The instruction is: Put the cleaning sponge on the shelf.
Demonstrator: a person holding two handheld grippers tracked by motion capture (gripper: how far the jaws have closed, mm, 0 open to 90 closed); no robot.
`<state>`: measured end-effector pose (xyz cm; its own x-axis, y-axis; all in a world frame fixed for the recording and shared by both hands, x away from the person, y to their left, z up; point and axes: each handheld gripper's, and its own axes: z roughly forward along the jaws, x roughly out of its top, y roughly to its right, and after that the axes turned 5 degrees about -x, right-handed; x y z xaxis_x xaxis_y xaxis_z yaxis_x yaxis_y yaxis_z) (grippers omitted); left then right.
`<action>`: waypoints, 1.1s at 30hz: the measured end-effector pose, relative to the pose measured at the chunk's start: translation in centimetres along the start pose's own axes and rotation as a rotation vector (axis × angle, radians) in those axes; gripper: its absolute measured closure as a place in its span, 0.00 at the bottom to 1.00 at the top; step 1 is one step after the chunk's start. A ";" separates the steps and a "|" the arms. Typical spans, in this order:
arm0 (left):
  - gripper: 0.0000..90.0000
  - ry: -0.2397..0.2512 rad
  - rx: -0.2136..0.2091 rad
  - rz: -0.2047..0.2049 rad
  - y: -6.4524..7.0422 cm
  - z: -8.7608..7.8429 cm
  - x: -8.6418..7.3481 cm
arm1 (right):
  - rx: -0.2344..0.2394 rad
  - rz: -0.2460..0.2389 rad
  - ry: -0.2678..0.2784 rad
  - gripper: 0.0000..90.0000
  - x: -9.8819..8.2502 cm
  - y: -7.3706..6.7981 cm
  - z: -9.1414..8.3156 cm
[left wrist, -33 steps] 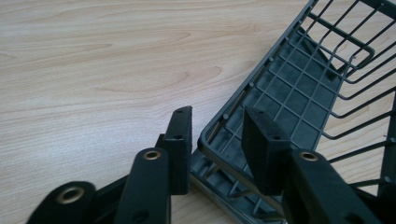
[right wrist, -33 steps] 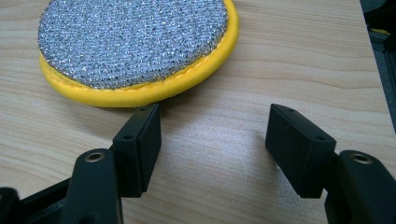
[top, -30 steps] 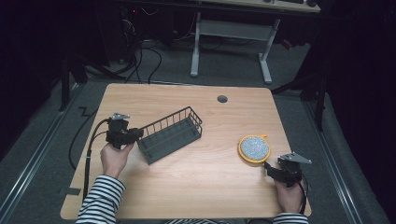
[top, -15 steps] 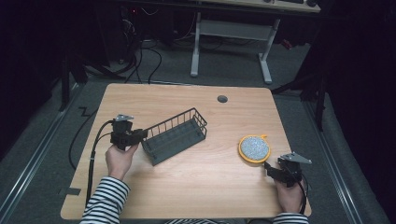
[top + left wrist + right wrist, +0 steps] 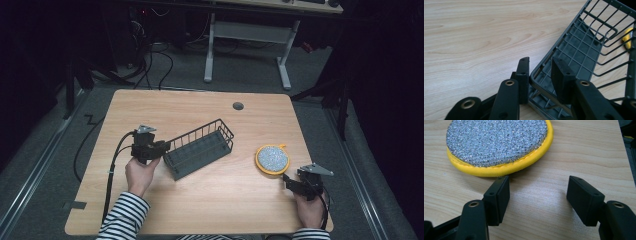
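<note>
The left hand-held gripper (image 5: 537, 75) is closed on the near end wall of the wire basket (image 5: 200, 147), which may slip and swing toward the scouring pad (image 5: 499, 145) lying just ahead of the open right hand-held gripper (image 5: 537, 195).

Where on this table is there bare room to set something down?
The far strip between the basket and the grommet hole is bare, as is the near middle between both hands. It is crowded around the scrub pad and the right gripper.
</note>
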<state>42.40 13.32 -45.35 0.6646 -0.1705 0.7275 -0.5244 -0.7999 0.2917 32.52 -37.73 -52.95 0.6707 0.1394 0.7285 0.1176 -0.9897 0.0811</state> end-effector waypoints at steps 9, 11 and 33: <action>0.76 -0.007 -0.024 0.022 1.4 0.6 0.0 | 0.000 0.004 -0.002 0.39 0.0 0.0 0.0; 0.76 -0.003 -0.034 0.020 1.7 0.8 -0.1 | 0.000 0.004 -0.001 0.39 0.0 0.0 0.0; 0.43 0.061 -0.086 0.035 2.1 -0.1 -0.4 | -0.003 0.004 -0.001 0.40 0.0 0.0 0.0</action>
<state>41.02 11.79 -44.98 0.6125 -0.1599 0.7742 -0.5924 -0.7413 0.3156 32.53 -37.72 -52.95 0.6718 0.1359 0.7282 0.1131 -0.9903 0.0805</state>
